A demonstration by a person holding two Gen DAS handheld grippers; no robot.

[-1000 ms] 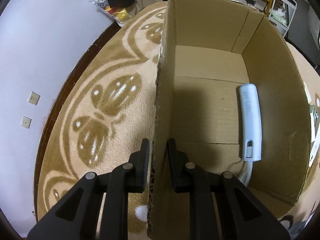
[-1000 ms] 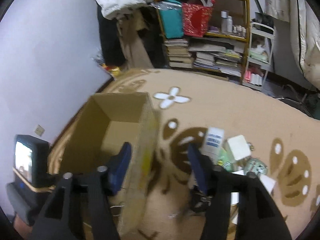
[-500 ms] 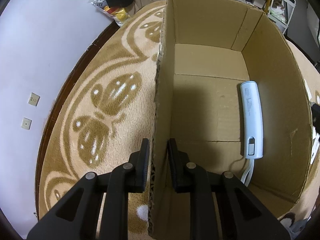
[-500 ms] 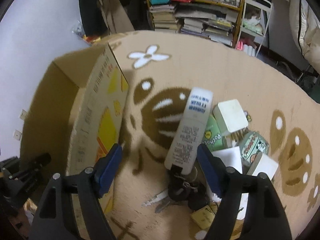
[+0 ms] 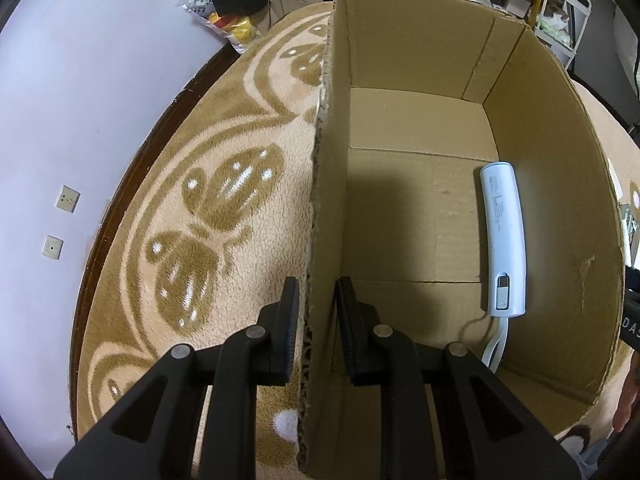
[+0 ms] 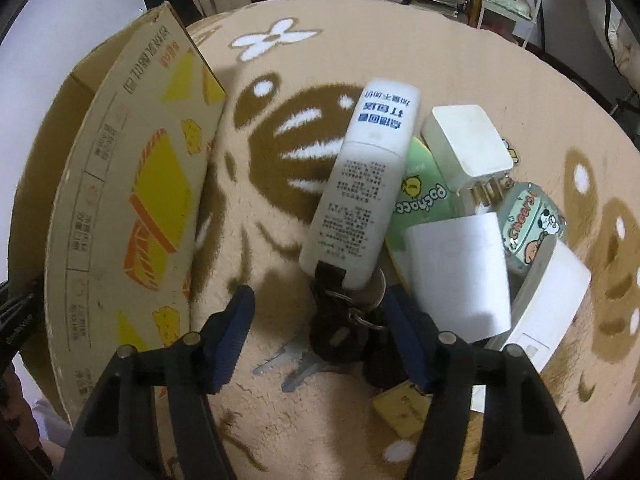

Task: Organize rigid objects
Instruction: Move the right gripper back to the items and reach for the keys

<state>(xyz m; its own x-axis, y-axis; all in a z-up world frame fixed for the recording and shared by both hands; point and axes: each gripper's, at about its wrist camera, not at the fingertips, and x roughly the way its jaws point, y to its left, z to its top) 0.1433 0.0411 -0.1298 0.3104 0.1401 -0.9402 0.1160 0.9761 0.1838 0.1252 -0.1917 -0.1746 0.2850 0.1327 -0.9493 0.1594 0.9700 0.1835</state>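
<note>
- Left hand-held gripper (image 5: pixel 316 312) clamped on the box (image 5: pixel 420 80) wall at 6 o'clock in its view, one finger outside, one inside.
- Box open-topped, standing on the rug (image 5: pixel 224 184); printed side shows at 9 o'clock in the right view.
- Inside the box: a white power bank (image 5: pixel 503 240) flat on the floor against the wall at 3 o'clock, its white cable (image 5: pixel 496 344) trailing toward 5 o'clock.
- Right hand-held gripper (image 6: pixel 320 316) spread wide, holding nothing, low over the rug with a key bunch (image 6: pixel 340 328) between its fingers.
- White bottle (image 6: pixel 360 192) lies flat, cap end at the keys, pointing to 12 o'clock.
- Pile at 2–3 o'clock of the bottle: white charger (image 6: pixel 466 144), green pack (image 6: pixel 420 200), white card (image 6: pixel 460 272), green tin (image 6: pixel 532 220), all touching or overlapping.
- Yellow tag (image 6: pixel 400 408) on the rug at 5 o'clock.
</note>
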